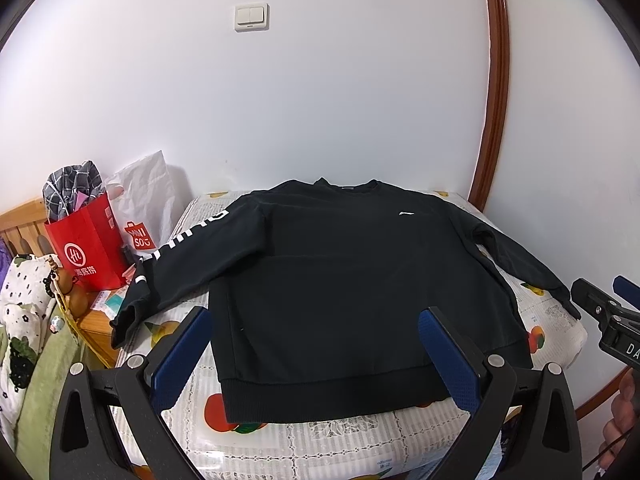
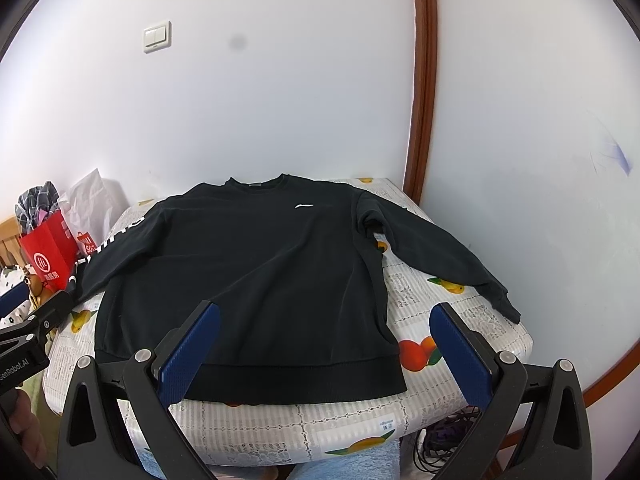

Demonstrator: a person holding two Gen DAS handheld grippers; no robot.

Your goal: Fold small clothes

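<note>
Left wrist, centre: black sweatshirt [image 1: 340, 280] flat on fruit-print table cover [image 1: 320, 448]
Left wrist, lower frame: left gripper [image 1: 316, 354] wide open, empty
Left wrist, left edge: red bag [image 1: 86, 252]; white bag [image 1: 142, 204] reads "MINISO"
Right wrist, lower frame: right gripper [image 2: 326, 350] wide open, empty
Right wrist, bottom right: cables [image 2: 440, 444] under table edge

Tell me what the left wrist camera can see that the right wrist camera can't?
Only the left wrist view shows the flowery cloth and the green blanket at its left edge. Only the right wrist view shows tangled cables under the table, a blue towel and blue scribbles on the wall. Both show the black sweatshirt spread flat on the fruit-print tablecloth, the red bag, the light switch, and an open hand-held gripper with nothing between its fingers.
</note>
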